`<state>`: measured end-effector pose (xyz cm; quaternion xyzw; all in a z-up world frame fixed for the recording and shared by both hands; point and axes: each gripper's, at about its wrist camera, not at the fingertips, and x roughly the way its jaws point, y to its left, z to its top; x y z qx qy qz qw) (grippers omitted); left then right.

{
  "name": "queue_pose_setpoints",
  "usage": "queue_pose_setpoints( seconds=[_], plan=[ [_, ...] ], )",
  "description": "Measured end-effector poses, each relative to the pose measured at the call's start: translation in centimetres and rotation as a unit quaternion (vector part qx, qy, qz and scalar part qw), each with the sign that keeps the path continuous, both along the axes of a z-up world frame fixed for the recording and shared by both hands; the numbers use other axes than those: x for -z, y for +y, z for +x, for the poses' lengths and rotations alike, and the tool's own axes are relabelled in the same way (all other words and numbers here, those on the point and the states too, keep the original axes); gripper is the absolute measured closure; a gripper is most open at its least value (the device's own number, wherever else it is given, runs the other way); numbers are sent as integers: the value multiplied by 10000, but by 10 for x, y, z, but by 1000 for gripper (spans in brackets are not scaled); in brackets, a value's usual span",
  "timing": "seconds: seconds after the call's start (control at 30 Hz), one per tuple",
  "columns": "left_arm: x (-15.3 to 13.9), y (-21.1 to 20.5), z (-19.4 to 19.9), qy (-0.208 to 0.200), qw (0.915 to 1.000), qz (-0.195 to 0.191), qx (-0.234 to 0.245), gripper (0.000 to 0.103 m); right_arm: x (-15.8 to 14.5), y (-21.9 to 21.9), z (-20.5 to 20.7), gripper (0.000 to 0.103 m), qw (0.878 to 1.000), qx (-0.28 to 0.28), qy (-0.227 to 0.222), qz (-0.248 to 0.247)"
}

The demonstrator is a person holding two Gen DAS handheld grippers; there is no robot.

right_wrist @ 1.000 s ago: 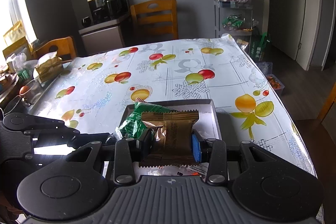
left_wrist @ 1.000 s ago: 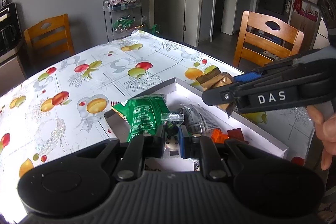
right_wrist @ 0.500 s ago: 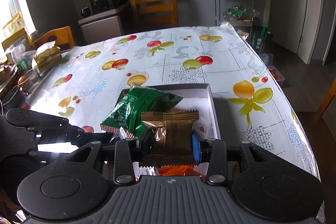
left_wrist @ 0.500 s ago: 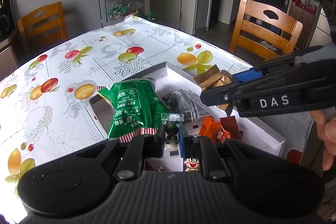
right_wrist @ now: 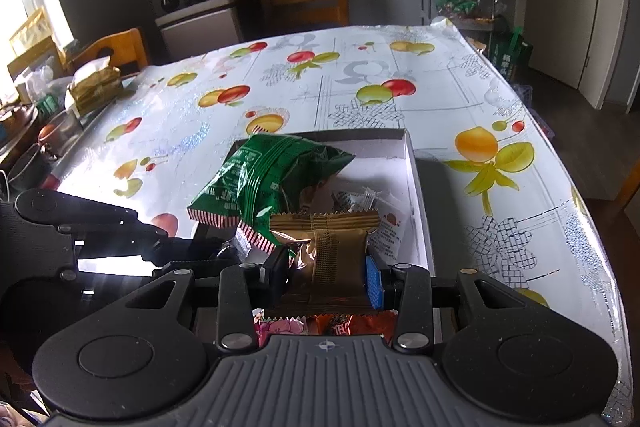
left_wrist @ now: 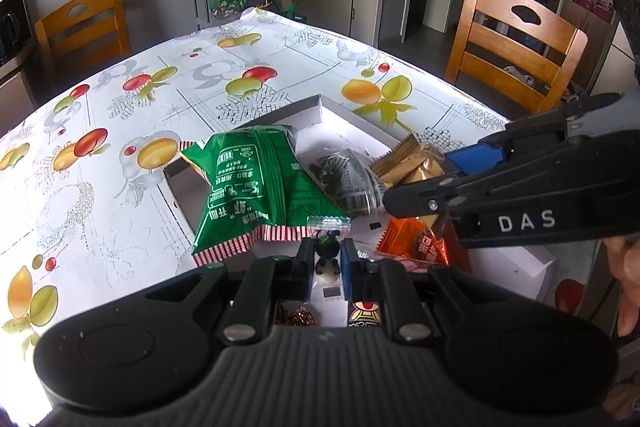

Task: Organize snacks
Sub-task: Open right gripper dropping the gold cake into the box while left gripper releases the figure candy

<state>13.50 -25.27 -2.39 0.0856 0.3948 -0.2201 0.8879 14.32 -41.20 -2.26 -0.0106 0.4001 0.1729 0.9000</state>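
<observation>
Left gripper: you pinch a small clear candy packet, poised over the white box
Right gripper: you clamp the gold wrapper; green bag at eleven o'clock

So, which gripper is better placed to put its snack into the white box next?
Probably the right gripper: its brown packet hangs directly above the white box. The left gripper holds its small clear packet nearer the edge.

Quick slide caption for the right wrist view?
Right tool holds a gold-brown snack packet above the white box, beside a green snack bag.
</observation>
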Motion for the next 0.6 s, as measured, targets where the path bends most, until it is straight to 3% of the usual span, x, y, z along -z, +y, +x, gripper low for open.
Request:
queue_pose_setpoints(
  seconds=[0.6],
  plan=[
    [13, 1, 9, 322, 9995, 30, -62, 93, 15, 5, 6, 61, 9994, -97, 273, -169]
  ],
)
